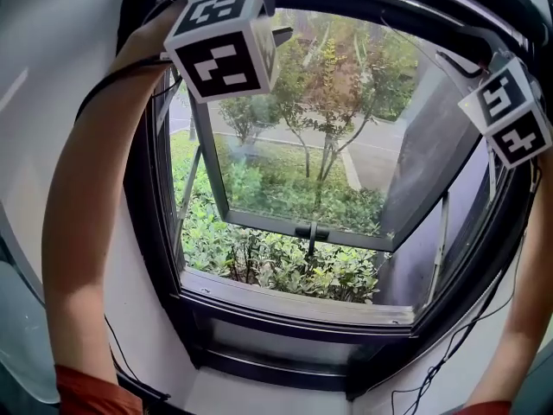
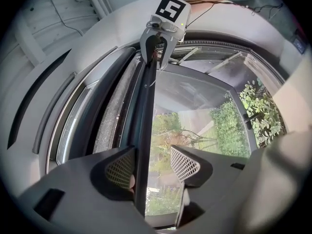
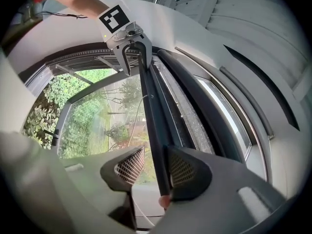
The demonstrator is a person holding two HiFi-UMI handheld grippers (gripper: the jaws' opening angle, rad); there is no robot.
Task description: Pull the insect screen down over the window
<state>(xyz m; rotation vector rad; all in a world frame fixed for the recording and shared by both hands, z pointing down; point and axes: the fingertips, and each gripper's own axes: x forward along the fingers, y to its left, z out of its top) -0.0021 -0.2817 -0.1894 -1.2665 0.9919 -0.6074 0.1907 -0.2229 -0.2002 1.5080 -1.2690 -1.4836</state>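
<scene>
The insect screen's dark pull bar (image 2: 146, 130) runs along the top of the window frame, seen again in the right gripper view (image 3: 151, 116). My left gripper (image 2: 152, 167) straddles the bar: the bar lies against one mesh pad (image 2: 121, 169), and daylight shows between it and the other pad. My right gripper (image 3: 155, 167) straddles the same bar farther along, with the bar against one pad (image 3: 181, 169) and a gap at the other. In the head view both marker cubes (image 1: 226, 41) (image 1: 510, 115) are raised to the window's top, hiding the jaws.
The glass sash (image 1: 302, 171) is tilted outward, its handle (image 1: 311, 230) on the lower rail. Shrubs and trees lie outside. A dark sill (image 1: 294, 305) runs below. Thin cables (image 1: 449, 353) hang from both arms beside the frame.
</scene>
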